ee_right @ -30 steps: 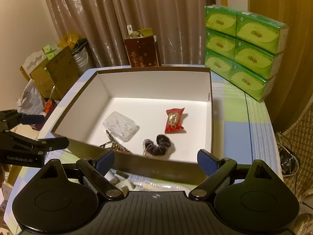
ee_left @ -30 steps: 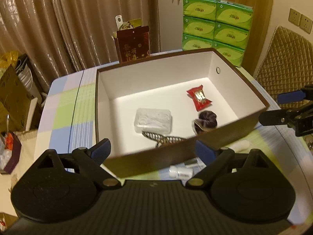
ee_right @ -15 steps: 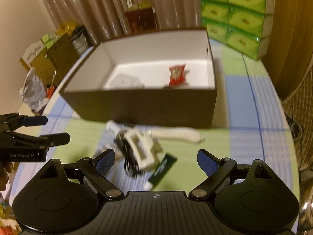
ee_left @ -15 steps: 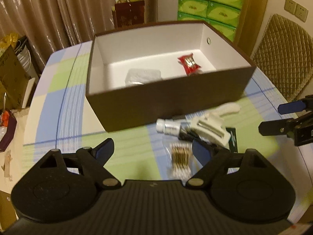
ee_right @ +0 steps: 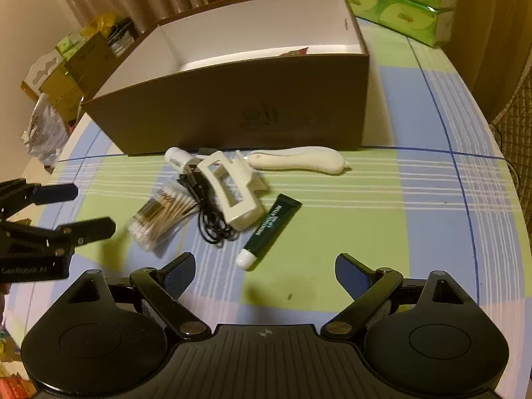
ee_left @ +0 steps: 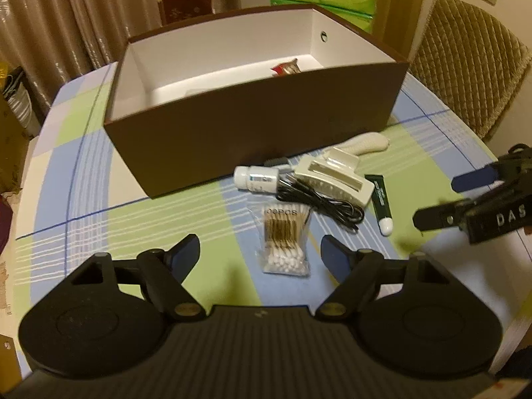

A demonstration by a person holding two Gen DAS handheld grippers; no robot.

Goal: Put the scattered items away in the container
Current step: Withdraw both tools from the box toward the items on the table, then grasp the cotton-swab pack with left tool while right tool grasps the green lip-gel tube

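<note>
A brown box (ee_left: 259,126) with a white inside stands on the checked table; it also shows in the right wrist view (ee_right: 232,109). A red packet (ee_left: 286,67) lies in it. In front of it lie a cotton swab bag (ee_left: 284,241), a white bottle (ee_left: 256,178), a black cable (ee_left: 319,204), a cream hair clip (ee_left: 335,178), a green tube (ee_left: 380,202) and a white handle (ee_left: 362,144). My left gripper (ee_left: 261,254) is open and empty just before the swab bag (ee_right: 163,217). My right gripper (ee_right: 264,274) is open and empty near the green tube (ee_right: 271,227).
Green tissue packs (ee_right: 399,3) are stacked behind the box at the right. A quilted chair (ee_left: 465,66) stands beyond the table's right edge. Curtains, a dark red gift bag (ee_left: 186,0) and cardboard boxes (ee_right: 76,63) lie behind and to the left.
Both grippers have pulled back and dropped lower from over the box to the table in front of it. The loose items have come into full view. Both stay open.
</note>
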